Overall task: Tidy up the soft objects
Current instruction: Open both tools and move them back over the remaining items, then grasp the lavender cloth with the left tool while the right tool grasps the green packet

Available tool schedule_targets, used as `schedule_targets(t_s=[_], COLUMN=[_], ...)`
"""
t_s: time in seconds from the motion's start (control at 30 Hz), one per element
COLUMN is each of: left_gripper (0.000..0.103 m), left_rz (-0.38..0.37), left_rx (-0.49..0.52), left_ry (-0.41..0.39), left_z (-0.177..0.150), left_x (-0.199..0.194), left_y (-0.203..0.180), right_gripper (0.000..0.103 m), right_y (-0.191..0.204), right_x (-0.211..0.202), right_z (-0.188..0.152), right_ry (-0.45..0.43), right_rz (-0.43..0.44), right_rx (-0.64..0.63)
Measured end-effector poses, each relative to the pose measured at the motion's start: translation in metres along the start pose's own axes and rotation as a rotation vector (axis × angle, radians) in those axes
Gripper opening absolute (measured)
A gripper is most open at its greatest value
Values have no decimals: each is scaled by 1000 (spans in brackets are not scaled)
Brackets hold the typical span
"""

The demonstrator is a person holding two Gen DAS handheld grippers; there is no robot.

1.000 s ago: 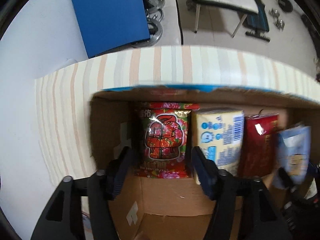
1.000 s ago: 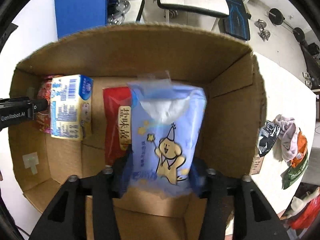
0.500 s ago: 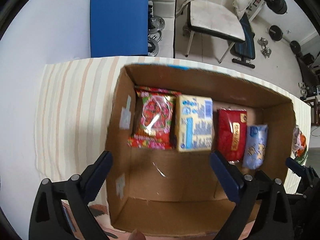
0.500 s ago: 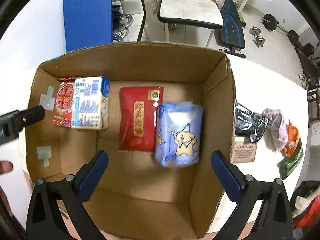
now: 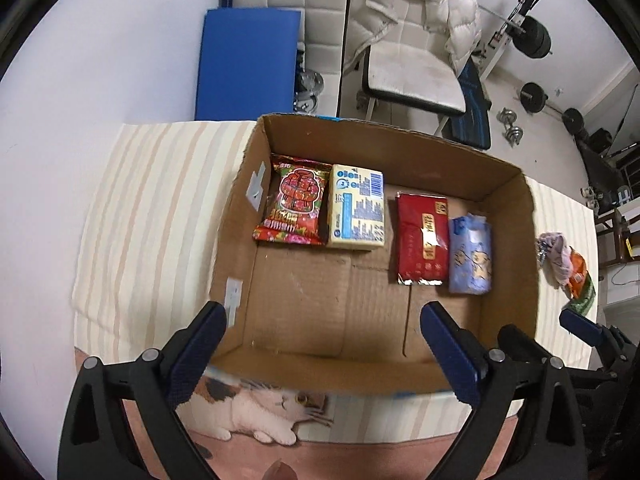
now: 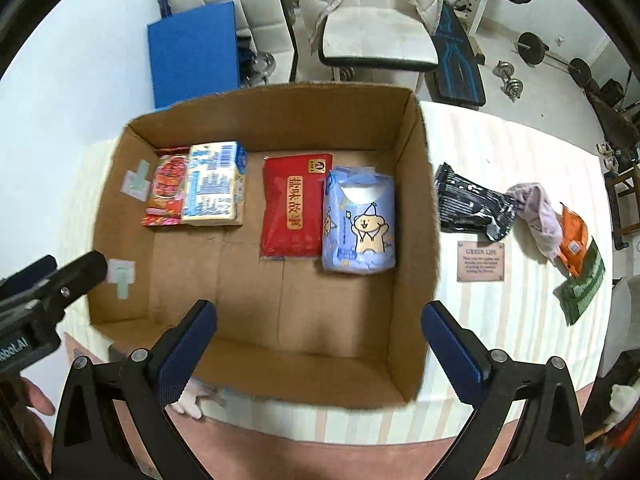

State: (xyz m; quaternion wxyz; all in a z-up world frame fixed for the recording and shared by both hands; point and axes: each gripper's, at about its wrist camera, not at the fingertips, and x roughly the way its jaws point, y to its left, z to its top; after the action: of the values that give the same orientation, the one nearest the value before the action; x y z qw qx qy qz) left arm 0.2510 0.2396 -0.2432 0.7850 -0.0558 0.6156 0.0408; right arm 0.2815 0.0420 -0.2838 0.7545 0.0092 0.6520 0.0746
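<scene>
Both grippers have released and drawn back above the box [image 6: 416, 200]: the left gripper [image 5: 320, 344] and right gripper [image 6: 320, 340] now hang with jaws wide open, empty. The blue pack [image 6: 360, 220], a second ago in the right jaws, lies mid-frame against the red pack [image 6: 294, 204]. More soft items [image 6: 540, 220] wait on the table [image 6: 500, 320], right of frame; a fresh pick appears next.
</scene>
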Motion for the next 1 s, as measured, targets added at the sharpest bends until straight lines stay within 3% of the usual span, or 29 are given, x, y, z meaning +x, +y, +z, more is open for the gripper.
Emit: schedule_targets(t_s=[0.33,0.57,0.77,0.87,1.0], left_gripper=[100,100,100,100,99], left_rz=[-6,4,-107,-196,-251], left_rx=[-16,88,182,229,246], left_ry=[-54,-96,-64,20,141], left_z=[-37,-28,-6,8,18], left_x=[-47,-71,-61,-32,23], left_y=[-15,-79,-170,-234,-307], right_gripper=[103,103,103,103,103], right_y=[-12,-58,-159,-226,-320], right_x=[-55,-76,-95,-96,-78], right_z=[-48,-60,-58,-59,-61], right_ry=[-58,-103,-143,-142,-105], right_rz=[79,145,110,65,0], right_rx=[4,85,250,361,505])
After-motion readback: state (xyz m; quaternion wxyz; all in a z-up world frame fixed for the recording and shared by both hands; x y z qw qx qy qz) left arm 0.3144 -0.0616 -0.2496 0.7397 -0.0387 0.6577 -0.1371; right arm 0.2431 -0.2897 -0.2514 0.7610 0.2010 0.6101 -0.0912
